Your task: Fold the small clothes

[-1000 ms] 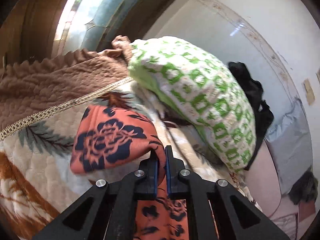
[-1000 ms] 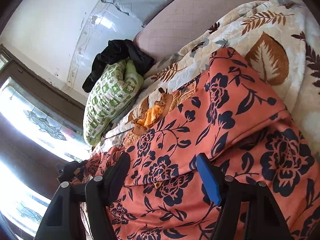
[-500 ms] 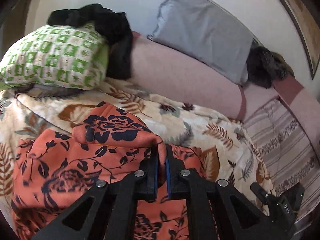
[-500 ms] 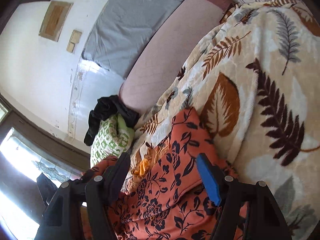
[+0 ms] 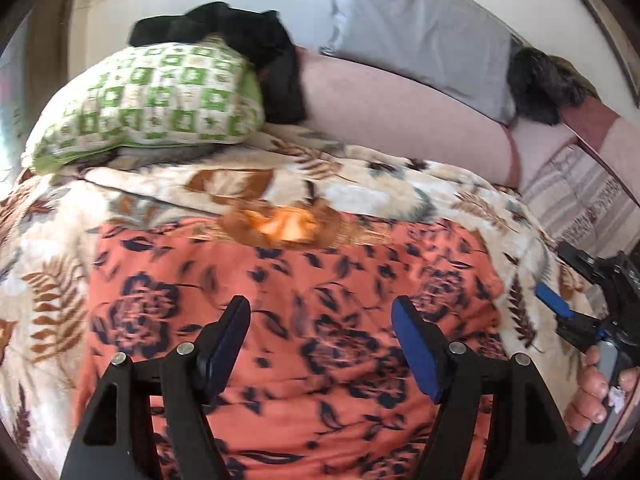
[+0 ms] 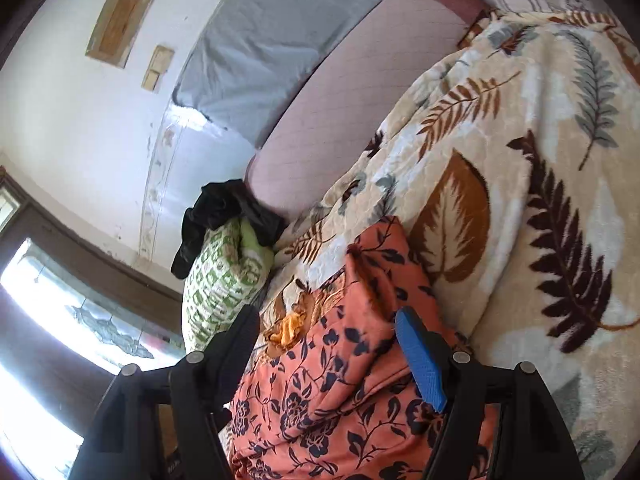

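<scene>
An orange garment with a dark blue flower print (image 5: 296, 304) lies folded on a leaf-patterned blanket (image 5: 360, 188). It also shows in the right wrist view (image 6: 340, 376). A small orange-yellow cloth (image 5: 284, 224) sits at its far edge and shows in the right wrist view (image 6: 288, 328). My left gripper (image 5: 320, 320) is open and empty, just above the garment. My right gripper (image 6: 328, 328) is open and empty over the garment's right part; it shows at the right edge of the left wrist view (image 5: 576, 312), held in a hand.
A green-and-white pillow (image 5: 152, 100) with black clothing (image 5: 248, 40) on it lies at the back left. A pink bolster (image 5: 400, 120) and a grey pillow (image 5: 420, 36) line the wall. A bright window (image 6: 48, 300) is on the left.
My left gripper has opened and let go of the garment fold it held. The fold now lies flat on the garment. Both cameras have swung toward the wall.
</scene>
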